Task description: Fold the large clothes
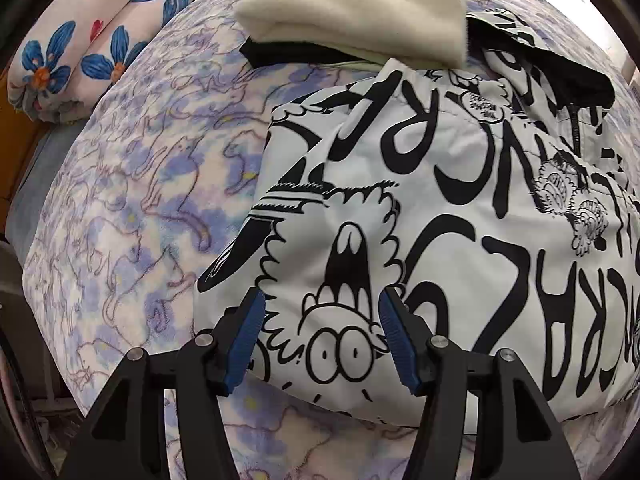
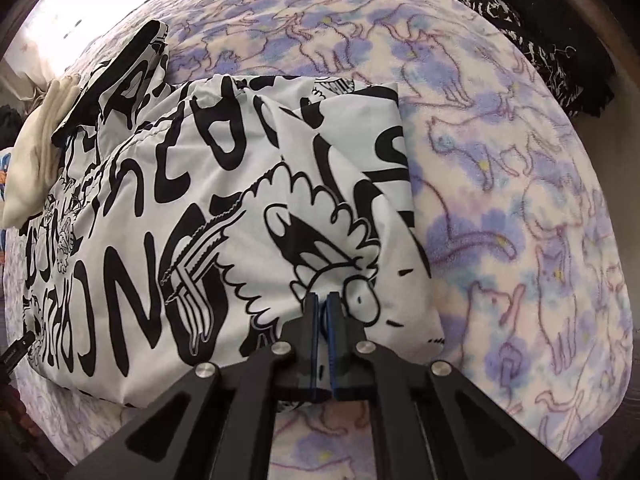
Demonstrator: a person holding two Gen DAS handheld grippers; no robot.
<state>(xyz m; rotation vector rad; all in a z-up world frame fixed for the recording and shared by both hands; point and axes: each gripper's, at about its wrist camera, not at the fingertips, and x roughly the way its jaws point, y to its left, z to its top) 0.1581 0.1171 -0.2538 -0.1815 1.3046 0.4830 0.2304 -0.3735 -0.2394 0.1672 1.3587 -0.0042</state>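
A white jacket (image 1: pixel 400 168) with bold black cartoon lettering lies folded into a bundle on the bed. My left gripper (image 1: pixel 321 294) hangs just above its near left corner, jaws open, the blue pads (image 1: pixel 250 336) apart with nothing pressed between them. In the right wrist view the same jacket (image 2: pixel 200 184) fills the left half. My right gripper (image 2: pixel 322 296) is shut, its tips at the jacket's near right corner beside the folded edge. Whether a thin fold is pinched between the pads is hidden.
The bed is covered by a purple-and-cream cat-print blanket (image 1: pixel 140 180) (image 2: pixel 500 160). A folded cream fleece (image 1: pixel 352 8) on a black garment (image 1: pixel 280 54) lies behind the jacket. A blue-flowered pillow (image 1: pixel 80 32) sits far left. Dark patterned cloth (image 2: pixel 520 28) lies at the far right edge.
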